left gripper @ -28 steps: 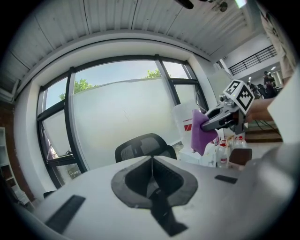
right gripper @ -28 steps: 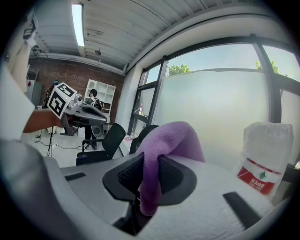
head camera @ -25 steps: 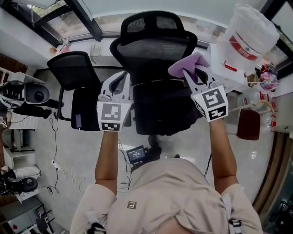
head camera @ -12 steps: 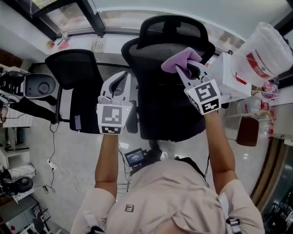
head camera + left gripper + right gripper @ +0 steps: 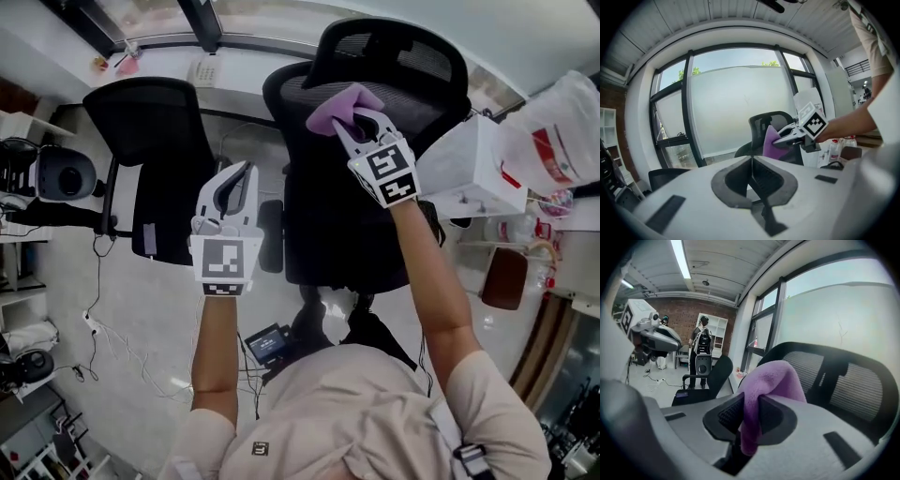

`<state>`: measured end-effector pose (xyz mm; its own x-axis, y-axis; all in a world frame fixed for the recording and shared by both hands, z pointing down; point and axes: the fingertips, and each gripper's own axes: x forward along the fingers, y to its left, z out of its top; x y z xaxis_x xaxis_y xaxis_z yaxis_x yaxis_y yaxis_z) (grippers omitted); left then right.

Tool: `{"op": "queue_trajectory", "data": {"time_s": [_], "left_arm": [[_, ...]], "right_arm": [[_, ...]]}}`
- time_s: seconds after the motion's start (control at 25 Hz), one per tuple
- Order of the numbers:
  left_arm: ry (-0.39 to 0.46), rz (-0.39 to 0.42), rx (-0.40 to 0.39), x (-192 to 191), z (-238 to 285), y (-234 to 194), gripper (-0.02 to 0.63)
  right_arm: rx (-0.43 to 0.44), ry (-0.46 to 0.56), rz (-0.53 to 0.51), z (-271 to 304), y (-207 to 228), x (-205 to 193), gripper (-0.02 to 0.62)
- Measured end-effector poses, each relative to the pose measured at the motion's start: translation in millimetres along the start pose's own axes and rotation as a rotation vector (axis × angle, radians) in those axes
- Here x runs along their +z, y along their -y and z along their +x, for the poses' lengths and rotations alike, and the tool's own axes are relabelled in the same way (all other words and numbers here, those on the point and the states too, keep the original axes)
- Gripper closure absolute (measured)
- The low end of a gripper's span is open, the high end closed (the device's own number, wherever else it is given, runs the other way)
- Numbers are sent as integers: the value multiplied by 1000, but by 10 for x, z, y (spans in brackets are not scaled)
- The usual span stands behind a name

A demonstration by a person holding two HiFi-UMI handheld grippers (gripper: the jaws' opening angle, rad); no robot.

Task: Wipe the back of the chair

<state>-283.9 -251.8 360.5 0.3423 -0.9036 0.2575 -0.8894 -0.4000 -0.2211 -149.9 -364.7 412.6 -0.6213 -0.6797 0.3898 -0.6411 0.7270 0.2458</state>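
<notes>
At the chair back [image 5: 422,103], contact is unclear: purple cloth [image 5: 333,101] sits clamped in right gripper [image 5: 354,124]; left gripper [image 5: 240,172] closed, empty.

Purple cloth [image 5: 759,394] in right tongs [image 5: 749,416]

You're holding your right gripper [image 5: 352,122] stretched way forward, jaws pinching a cloth [image 5: 330,101]; your left gripper [image 5: 242,176] is hovering further back, jaws together, empty.
</notes>
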Motion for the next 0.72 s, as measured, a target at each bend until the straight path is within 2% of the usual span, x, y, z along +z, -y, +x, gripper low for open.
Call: {"op": "queue_trajectory", "data": {"time_s": [0.24,0.44,0.6,0.72], "left_arm": [[-69,-35,46,-499,-190,25,595],[-125,-82,89,-861,-267,-48,595],[-165,-106,110,-1063,-133,-59,595],[-141,-110,118,-1149,99,-35,595]], "right_arm": [[40,-3,-13,755,-222,-379,543],[45,8,-54,1271,-398,-520,543],[16,7,-100,1413,-342,-605,543],[-5,-1,-122,1394,-204,-702,543]]}}
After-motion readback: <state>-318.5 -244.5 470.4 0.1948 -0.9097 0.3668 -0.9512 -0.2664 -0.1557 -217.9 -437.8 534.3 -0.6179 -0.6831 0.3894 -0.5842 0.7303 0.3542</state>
